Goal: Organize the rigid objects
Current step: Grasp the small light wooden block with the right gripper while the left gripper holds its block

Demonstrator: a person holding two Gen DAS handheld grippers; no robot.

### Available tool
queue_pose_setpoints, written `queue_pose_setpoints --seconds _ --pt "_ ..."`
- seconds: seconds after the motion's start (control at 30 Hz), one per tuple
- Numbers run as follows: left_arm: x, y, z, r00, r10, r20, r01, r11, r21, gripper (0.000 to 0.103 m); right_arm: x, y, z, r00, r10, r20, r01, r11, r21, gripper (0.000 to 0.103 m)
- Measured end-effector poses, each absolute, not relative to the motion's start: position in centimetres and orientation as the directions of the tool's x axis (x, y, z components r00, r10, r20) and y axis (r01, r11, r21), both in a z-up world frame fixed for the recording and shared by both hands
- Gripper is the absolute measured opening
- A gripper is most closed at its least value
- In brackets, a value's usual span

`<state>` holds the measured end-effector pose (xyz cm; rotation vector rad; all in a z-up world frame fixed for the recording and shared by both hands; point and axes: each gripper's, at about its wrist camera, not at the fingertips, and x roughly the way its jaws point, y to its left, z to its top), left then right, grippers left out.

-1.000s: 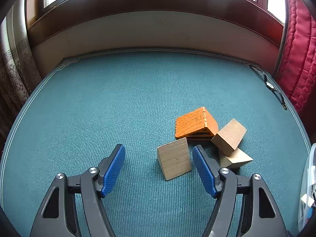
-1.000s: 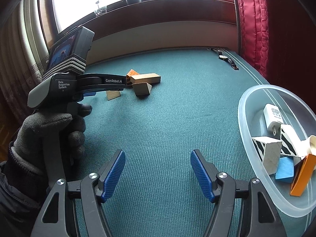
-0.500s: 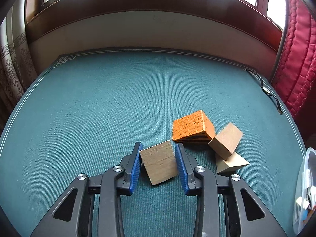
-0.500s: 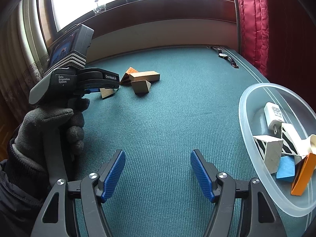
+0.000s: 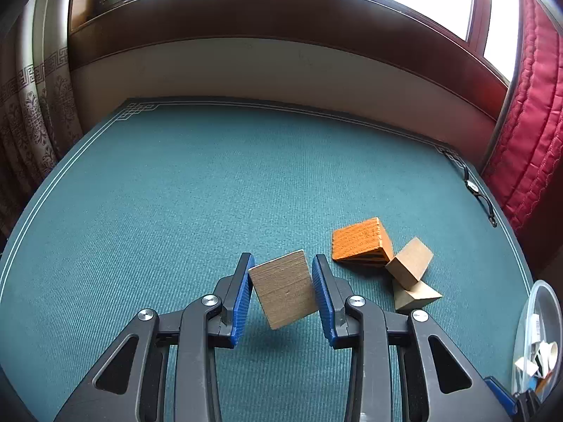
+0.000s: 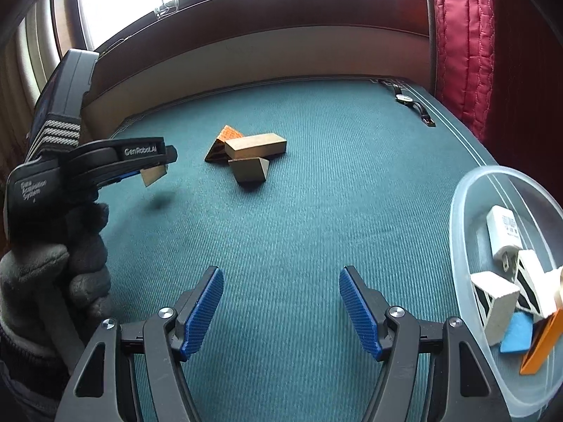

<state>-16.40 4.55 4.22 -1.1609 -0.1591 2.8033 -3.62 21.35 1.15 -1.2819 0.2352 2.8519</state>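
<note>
- The left gripper (image 5: 281, 290) has two matte black plastic arms with triangular cut-outs, silver round screws at the pivots, and ribbed blue rubber pads (image 5: 242, 299) lining the inner faces of the fingers.
- Seen from the right wrist view, its black upper arm carries white lettering "GenRobot.AI"; behind that, the grey handle housing reads "Data Acquisition System".
- Further behind the claw sits a dark box-shaped unit with a black-and-grey striped band wrapped around it.
- The right gripper (image 6: 281, 307) is built the same: black arms, silver screws, blue textured pads (image 6: 202, 311).
- The person's hand (image 6: 59, 267), below the left claw, wears a dark grey fleece glove, with a dark ribbed cuff beneath it.
</note>
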Motion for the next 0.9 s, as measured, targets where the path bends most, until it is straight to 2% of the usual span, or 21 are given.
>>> queue_pose_setpoints --seconds 0.3,0.5,0.73,0.9 --pt "-16.5 3.7 4.5 -0.711 0.123 -0.692 -0.028 -0.989 -0.147 0.035 -9.5 20.3 0.8 -0.647 -0.060 -0.760 -0.045 -0.992 0.117 0.066" --pt "-16.6 3.5 4.3 -0.706 0.131 -0.696 -0.020 -0.986 -0.166 0.035 -12.1 19.6 0.5 -0.642 -0.030 -0.766 -0.060 -0.994 0.089 0.057" --pt "-16.8 3.4 4.2 -0.700 0.140 -0.700 -0.029 -0.985 -0.169 0.035 -12.7 19.3 0.6 -0.644 -0.011 -0.765 -0.068 -0.995 0.072 0.032" --pt "-16.9 3.3 4.2 -0.698 0.143 -0.701 -0.029 -0.985 -0.173 0.035 -11.9 19.5 0.7 -0.640 -0.027 -0.768 -0.063 -0.994 0.088 0.032"
